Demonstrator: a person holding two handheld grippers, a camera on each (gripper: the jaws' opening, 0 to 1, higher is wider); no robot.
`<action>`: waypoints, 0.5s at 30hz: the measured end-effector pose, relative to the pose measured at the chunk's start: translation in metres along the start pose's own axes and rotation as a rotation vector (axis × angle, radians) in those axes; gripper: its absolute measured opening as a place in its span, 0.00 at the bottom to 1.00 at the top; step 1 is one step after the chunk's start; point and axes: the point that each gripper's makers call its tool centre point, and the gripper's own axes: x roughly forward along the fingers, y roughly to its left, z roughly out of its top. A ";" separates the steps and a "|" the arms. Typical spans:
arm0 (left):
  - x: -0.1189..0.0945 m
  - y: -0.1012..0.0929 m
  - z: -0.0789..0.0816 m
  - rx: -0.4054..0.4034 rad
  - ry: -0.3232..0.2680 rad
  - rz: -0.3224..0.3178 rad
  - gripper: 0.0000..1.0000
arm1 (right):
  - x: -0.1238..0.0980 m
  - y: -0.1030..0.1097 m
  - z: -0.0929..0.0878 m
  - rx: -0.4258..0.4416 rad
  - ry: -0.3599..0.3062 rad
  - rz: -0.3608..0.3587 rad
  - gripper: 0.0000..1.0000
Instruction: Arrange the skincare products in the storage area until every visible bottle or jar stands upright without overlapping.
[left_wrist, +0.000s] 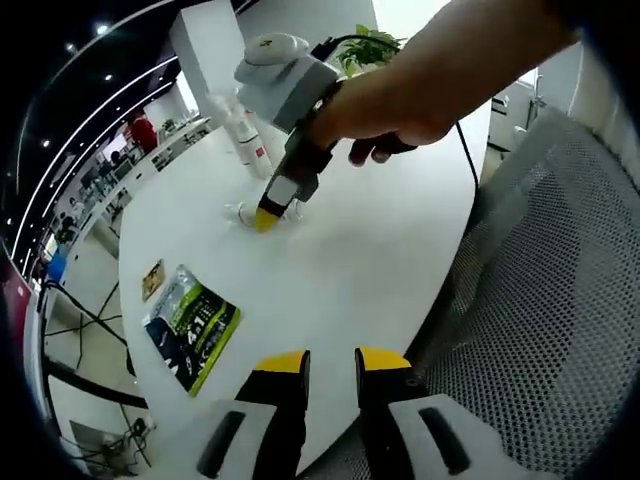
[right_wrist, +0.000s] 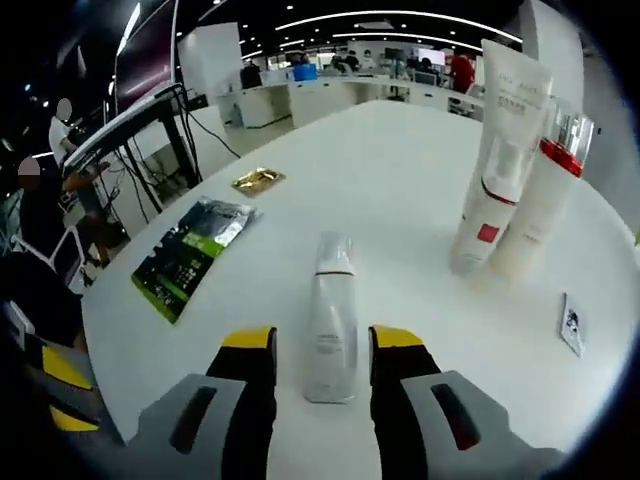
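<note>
- A white tube (right_wrist: 332, 318) lies flat on the white worktop (right_wrist: 400, 190), between the spread jaws of the right hand-held gripper (right_wrist: 321, 345).
- Two tubes (right_wrist: 510, 160) stand upright, touching.
- The left hand-held gripper (left_wrist: 331, 362) hovers, jaws slightly parted, empty.

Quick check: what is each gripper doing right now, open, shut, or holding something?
Left gripper: open, holding nothing, above the white table.
Right gripper: open, jaws either side of the lying tube, not yet closed on it.
</note>
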 end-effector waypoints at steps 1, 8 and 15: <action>0.000 0.001 0.000 -0.002 -0.001 0.003 0.19 | 0.000 -0.001 -0.002 -0.024 0.016 -0.004 0.28; -0.001 0.003 0.001 -0.007 -0.007 0.015 0.19 | -0.002 -0.009 -0.011 -0.080 0.071 -0.035 0.19; -0.003 0.007 0.004 -0.001 -0.016 0.031 0.19 | -0.014 -0.005 -0.005 -0.068 0.055 0.005 0.18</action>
